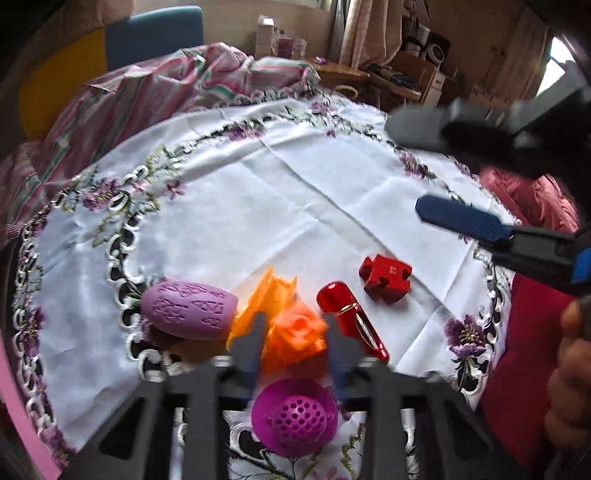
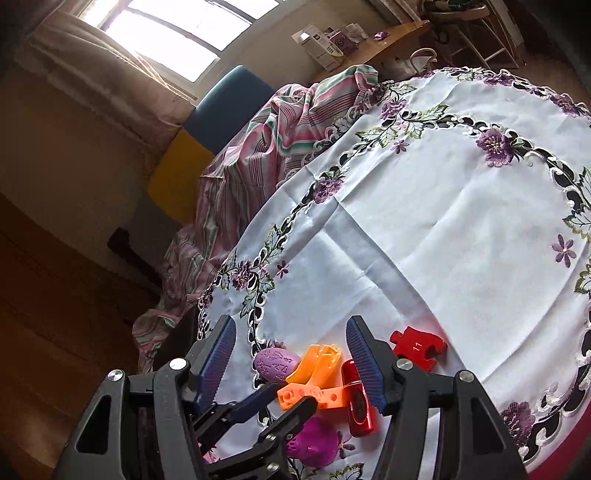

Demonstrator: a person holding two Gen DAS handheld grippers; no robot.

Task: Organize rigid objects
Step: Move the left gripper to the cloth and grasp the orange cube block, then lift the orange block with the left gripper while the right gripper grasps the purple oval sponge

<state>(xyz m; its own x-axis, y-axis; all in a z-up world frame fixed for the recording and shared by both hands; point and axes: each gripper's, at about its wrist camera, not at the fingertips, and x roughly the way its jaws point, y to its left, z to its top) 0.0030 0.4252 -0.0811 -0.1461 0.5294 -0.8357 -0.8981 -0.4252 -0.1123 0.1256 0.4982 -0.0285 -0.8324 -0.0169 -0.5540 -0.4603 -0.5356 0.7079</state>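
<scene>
This is a lived-in room of a home. A round table wears a white tablecloth embroidered with purple flowers and cutwork edging. At its far left edge lies a bundle of pink striped fabric, crumpled. Farther off, a window lets in daylight past beige curtains. A wooden side table at the far side carries small boxes, and cardboard boxes crowd shelves to the far right.
</scene>
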